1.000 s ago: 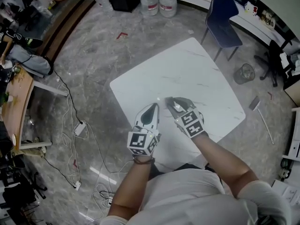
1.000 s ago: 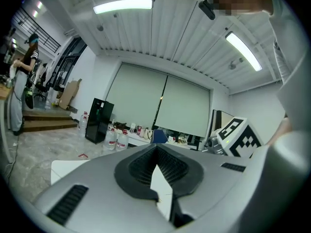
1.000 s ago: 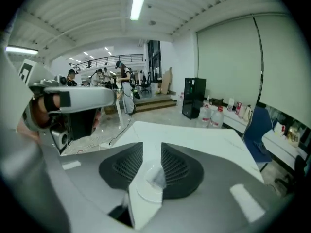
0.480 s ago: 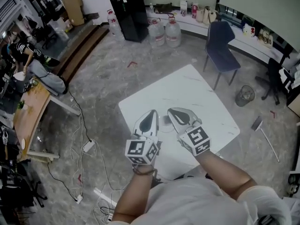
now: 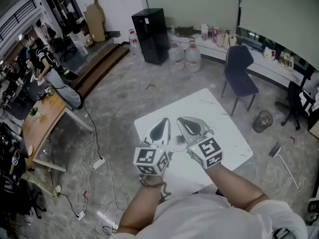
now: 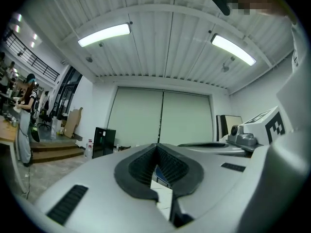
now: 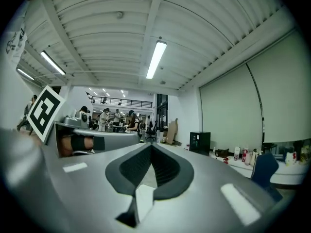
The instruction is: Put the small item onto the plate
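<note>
Nearest to me, the white shirt [image 5: 209,218] sat at the near edge of the table [image 5: 219,123], with both forearms reaching out over that edge. The left gripper [image 5: 164,121] hung above the table's near-left part. Its jaws were pressed together at the tips and nothing was caught between them. The right gripper [image 5: 181,120] was just beside it over the table's middle, its jaws closed too and empty, and both pointed level across the top.

I couldn't pick out the small item in any view. Between the two grippers a faint greyish patch [image 5: 177,142] showed on the table, too washed out to name.

Past the table's far corner stood a blue chair [image 5: 239,73]. A mesh bin [image 5: 262,121] sat on the floor off the table's right side. Farther beyond the table, two water jugs [image 5: 193,56] stood by a black cabinet [image 5: 150,36]. Well off to the table's left, a person [image 5: 52,76] stood at a wooden bench [image 5: 42,121].
</note>
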### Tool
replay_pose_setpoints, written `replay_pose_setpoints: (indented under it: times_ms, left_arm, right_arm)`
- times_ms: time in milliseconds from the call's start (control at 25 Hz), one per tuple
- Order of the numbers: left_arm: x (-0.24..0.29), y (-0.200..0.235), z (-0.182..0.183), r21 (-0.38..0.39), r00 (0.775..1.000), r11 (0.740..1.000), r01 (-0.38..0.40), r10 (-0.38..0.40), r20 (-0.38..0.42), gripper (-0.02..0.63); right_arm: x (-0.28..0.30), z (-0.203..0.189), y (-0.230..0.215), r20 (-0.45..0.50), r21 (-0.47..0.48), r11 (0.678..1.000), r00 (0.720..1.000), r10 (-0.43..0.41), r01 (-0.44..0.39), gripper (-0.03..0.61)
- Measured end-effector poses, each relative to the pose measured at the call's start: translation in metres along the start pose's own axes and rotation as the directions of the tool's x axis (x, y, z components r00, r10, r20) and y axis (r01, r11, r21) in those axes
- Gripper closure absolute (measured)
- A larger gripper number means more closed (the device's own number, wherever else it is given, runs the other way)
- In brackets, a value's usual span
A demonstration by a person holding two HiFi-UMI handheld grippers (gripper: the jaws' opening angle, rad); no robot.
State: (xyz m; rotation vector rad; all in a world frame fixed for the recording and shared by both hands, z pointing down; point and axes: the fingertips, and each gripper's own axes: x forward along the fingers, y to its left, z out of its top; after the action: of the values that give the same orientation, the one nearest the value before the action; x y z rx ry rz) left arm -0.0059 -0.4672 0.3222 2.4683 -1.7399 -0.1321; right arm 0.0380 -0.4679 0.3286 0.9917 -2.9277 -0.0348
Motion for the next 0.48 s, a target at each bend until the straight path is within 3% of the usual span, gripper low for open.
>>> replay_pose_setpoints:
  times_ms: [480]
  left_arm:
    - [-0.007, -0.014, 0.017, 0.027, 1.0, 1.0, -0.012, 0.012, 0.016, 0.607]
  right_arm:
    - [-0.013, 0.021, -0.002, 0.038, -0.015, 1.0, 0.999, -0.001, 0.001, 0.577]
